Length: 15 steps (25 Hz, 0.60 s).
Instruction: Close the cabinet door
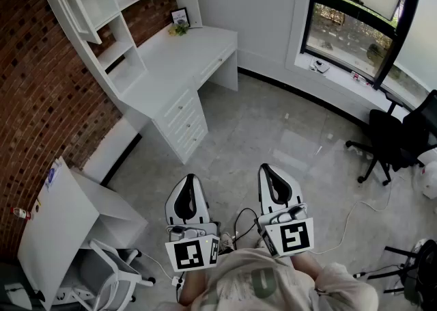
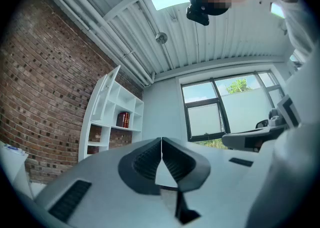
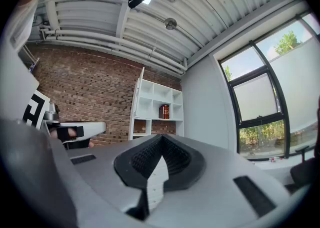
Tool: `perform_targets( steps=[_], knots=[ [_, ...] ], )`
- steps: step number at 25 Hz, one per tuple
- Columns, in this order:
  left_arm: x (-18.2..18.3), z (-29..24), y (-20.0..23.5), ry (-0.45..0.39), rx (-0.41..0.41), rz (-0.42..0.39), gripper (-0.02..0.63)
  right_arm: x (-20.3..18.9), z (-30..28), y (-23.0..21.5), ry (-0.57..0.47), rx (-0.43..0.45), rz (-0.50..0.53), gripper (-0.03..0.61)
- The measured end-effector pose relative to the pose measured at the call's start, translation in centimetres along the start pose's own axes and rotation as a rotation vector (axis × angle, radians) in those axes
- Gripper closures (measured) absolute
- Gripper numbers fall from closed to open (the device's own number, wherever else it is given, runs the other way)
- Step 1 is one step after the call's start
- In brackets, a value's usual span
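You carry both grippers low at the bottom centre of the head view, close to your body: the left gripper (image 1: 188, 183) has its jaws pressed together on nothing, and the right gripper (image 1: 270, 171) is likewise closed and empty, probably because nothing is within reach. The cabinet door (image 1: 74, 3) stands swung out from the white shelf unit (image 1: 116, 50) at the upper left, well apart from both, so you likely must approach before pushing it.

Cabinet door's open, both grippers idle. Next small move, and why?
Probably step toward the white shelf unit and raise the left hand-held gripper toward its open white cabinet door: that gripper is shut, empty and far from the door.
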<state>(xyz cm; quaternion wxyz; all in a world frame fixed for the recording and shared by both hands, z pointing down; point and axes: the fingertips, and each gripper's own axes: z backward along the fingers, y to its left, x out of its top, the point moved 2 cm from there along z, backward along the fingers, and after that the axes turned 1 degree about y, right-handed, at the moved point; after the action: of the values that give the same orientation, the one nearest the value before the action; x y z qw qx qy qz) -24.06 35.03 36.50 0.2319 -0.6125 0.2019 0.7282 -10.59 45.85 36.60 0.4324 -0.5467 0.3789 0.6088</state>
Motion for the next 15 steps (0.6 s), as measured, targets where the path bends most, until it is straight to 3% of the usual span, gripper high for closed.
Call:
perform_targets(
  steps=[15],
  knots=[
    [-1.3,0.0,4.9,0.022,0.041,0.034,0.598,-0.7,-2.1,2.8,0.008,0.043,-0.02,0.561]
  ],
)
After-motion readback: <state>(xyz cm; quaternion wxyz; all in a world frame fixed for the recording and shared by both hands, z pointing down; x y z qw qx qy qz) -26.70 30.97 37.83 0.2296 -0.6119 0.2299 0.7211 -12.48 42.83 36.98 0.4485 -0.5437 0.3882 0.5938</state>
